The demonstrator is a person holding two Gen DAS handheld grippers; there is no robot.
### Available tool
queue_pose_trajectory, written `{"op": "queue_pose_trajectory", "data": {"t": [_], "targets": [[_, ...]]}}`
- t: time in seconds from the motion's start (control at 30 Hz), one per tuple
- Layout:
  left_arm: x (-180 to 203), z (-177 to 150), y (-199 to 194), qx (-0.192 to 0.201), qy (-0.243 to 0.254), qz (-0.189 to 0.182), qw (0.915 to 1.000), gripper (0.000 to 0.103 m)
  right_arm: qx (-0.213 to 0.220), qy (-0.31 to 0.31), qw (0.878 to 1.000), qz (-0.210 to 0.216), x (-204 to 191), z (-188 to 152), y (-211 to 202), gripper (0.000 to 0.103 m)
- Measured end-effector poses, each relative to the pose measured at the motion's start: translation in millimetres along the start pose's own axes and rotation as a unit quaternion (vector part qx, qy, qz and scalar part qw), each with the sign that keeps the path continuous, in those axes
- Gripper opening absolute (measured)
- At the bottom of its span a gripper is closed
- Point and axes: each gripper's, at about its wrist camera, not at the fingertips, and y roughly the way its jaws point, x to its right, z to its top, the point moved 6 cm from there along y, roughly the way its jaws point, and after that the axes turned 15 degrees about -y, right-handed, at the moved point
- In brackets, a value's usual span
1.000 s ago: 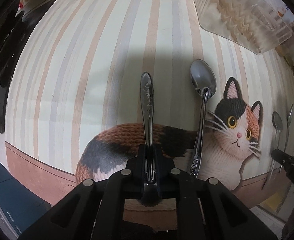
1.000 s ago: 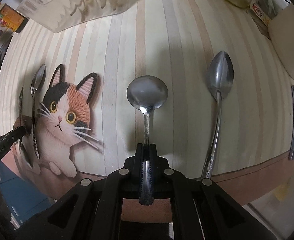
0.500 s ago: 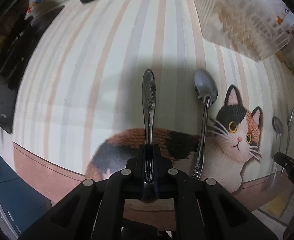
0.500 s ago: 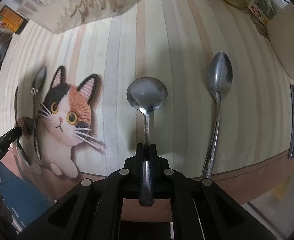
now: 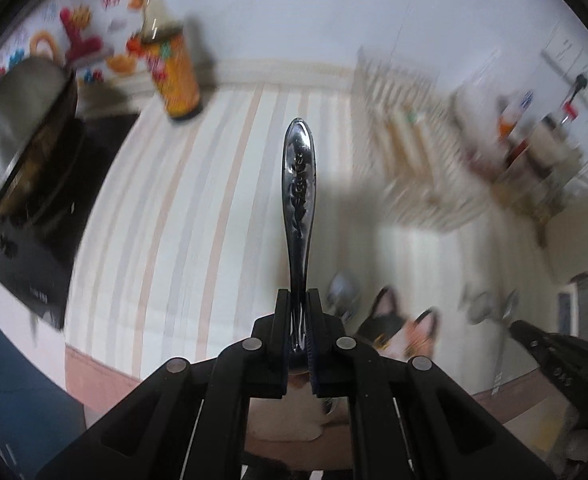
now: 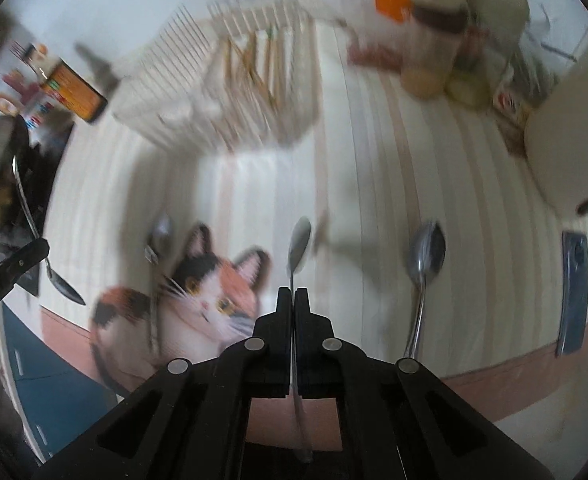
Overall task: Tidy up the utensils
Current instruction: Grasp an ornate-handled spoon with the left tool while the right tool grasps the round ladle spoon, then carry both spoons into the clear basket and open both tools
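My left gripper (image 5: 298, 300) is shut on a spoon with a patterned handle (image 5: 297, 184), held above the striped cat mat (image 5: 198, 216); its handle sticks forward and its bowl is hidden below the jaws. In the right wrist view the left gripper (image 6: 14, 264) shows at the left edge with that spoon's bowl (image 6: 64, 286) hanging down. My right gripper (image 6: 293, 296) pinches the thin handle of a round spoon (image 6: 299, 244), its jaws closing tight, the bowl seen edge-on. Two more spoons lie on the mat: one on the right (image 6: 425, 264), one beside the cat (image 6: 156, 256).
A clear slotted utensil rack (image 6: 230, 92) with chopsticks stands at the back of the mat. A sauce bottle (image 5: 176, 80) and a steel pot (image 5: 18, 120) on a black stove are at the left. Jars (image 6: 433, 40) crowd the back right. A dark phone (image 6: 573, 288) lies at the right.
Both grippers have risen off the mat with their spoons and tipped upward, bringing the back wall and rack into view. The round spoon now shows edge-on.
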Motion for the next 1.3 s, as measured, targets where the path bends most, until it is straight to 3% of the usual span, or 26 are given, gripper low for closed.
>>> {"op": "queue_pose_trajectory", "data": {"t": [0.27,0.5,0.7,0.9,0.97,1.0,1.03,1.07,1.13,1.2,1.27,1.3], "targets": [[58,54,-45,0.043,0.025,-0.057,0.9972,0.004,0.062,0.0,0.998,0.026,9,68,-44,0.001],[102,94,-22,0.013,0.03,-0.087,0.9956,0.004,0.088,-0.005,0.995,0.041,24,137,-49,0.001],[123,128,39,-0.053,0.01,-0.081,0.9953,0.005,0.052,-0.002,0.997,0.062,31,180,-10,0.001],[126,141,73,-0.086,0.004,-0.06,0.9944,0.006,-0.018,-0.013,0.996,0.092,30,188,32,0.002],[125,139,75,-0.087,0.005,-0.051,0.9949,0.009,-0.032,0.003,0.993,0.111,32,186,40,0.006],[122,138,75,-0.085,0.005,-0.048,0.9953,0.01,-0.029,0.01,0.993,0.117,33,185,40,0.013],[119,138,73,-0.08,0.002,-0.042,0.9959,0.017,-0.022,0.016,0.993,0.117,36,184,38,0.025],[114,138,72,-0.075,-0.002,-0.035,0.9966,0.023,-0.018,0.018,0.993,0.115,37,182,36,0.028],[104,136,65,-0.051,-0.003,-0.021,0.9985,0.052,-0.009,0.027,0.994,0.11,44,175,27,0.028],[93,132,57,-0.026,-0.004,-0.002,0.9996,0.064,0.003,0.028,0.995,0.092,51,167,15,0.028],[79,123,48,-0.001,-0.002,0.011,0.9999,0.068,0.014,0.026,0.997,0.065,61,152,2,0.028],[73,119,45,0.01,-0.002,0.02,0.9997,0.078,0.019,0.028,0.998,0.05,66,144,-4,0.03]]}}
